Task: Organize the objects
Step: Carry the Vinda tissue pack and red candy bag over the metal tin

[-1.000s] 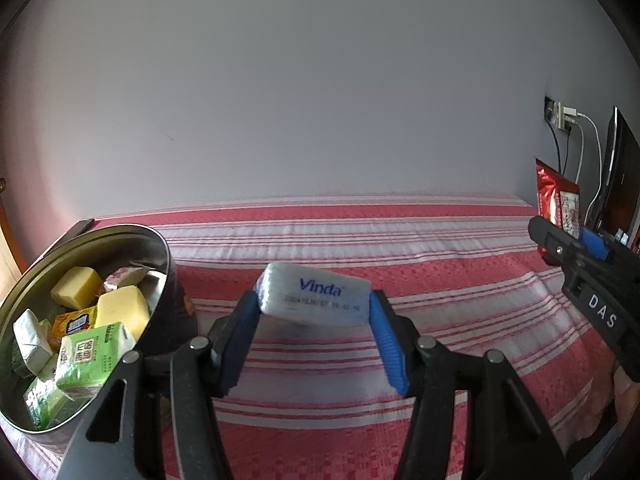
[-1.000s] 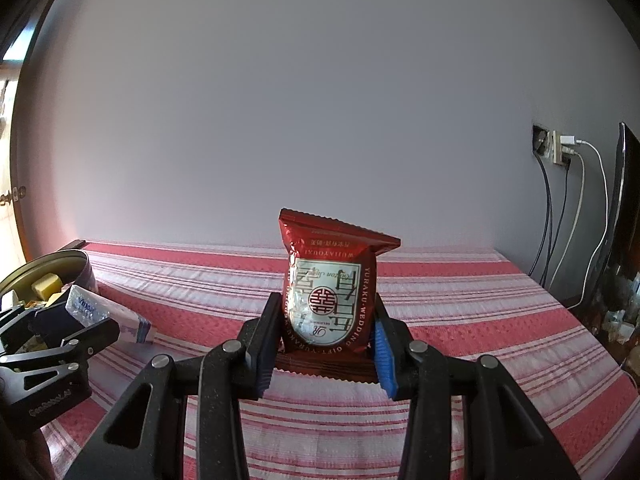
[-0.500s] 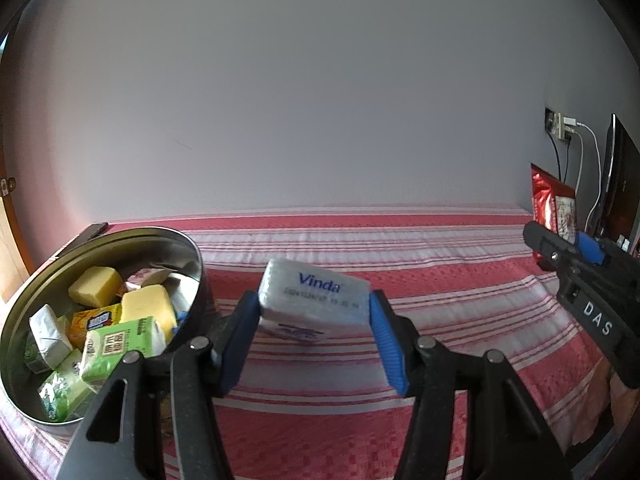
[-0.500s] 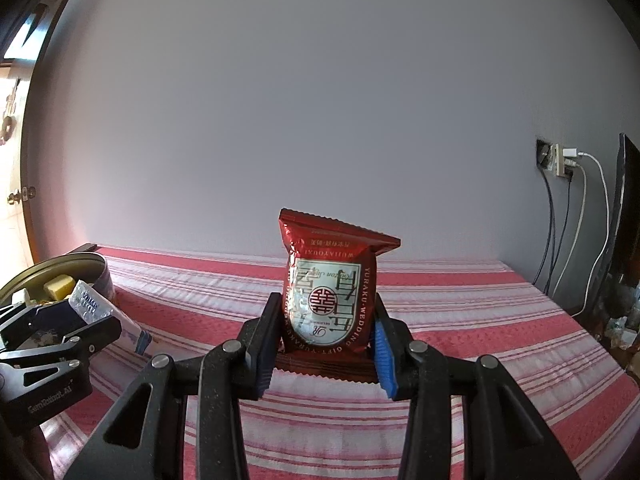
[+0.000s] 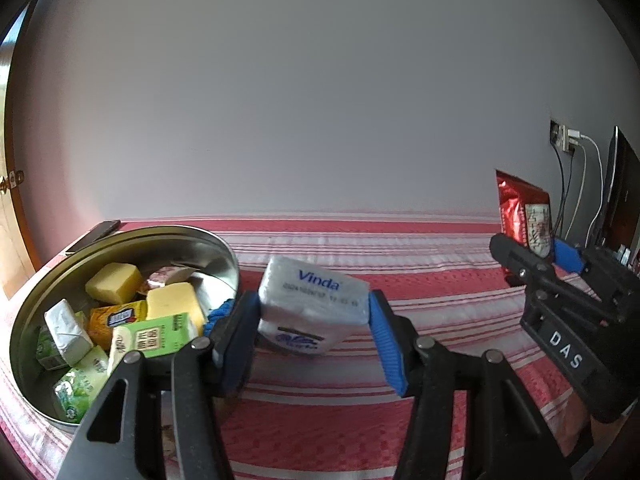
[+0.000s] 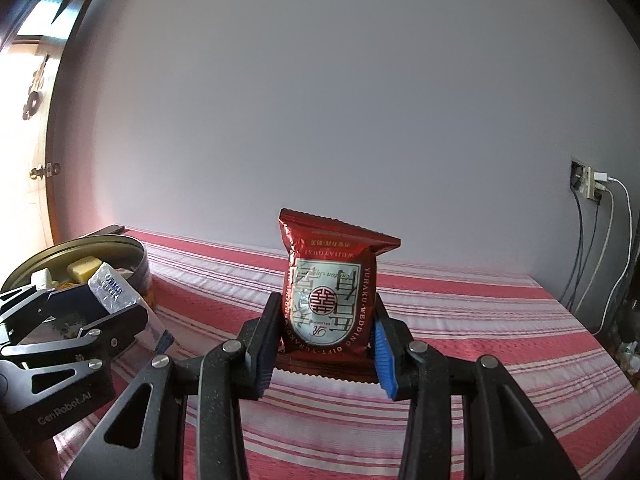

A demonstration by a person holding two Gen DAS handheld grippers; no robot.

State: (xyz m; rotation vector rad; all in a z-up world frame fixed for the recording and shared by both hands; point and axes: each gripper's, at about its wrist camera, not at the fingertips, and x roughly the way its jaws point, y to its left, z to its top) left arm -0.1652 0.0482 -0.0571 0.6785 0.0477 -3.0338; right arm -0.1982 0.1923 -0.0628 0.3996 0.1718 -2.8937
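My left gripper is shut on a white Vinda tissue pack, held above the red striped cloth just right of a round metal tin. The tin holds several small packets, yellow, green and white. My right gripper is shut on a red snack packet, held upright and upside down above the cloth. The left gripper with the tissue pack shows at the left of the right wrist view, beside the tin. The right gripper and red packet show at the right of the left wrist view.
A red and white striped cloth covers the table against a plain wall. A dark phone lies behind the tin. A wall socket with cables and a dark screen are at the far right. A wooden door is at the left.
My left gripper has swung right and nearer the tin, so the tin sits closer to centre and the tissue pack has tilted. My right gripper has turned slightly, still holding the red packet.
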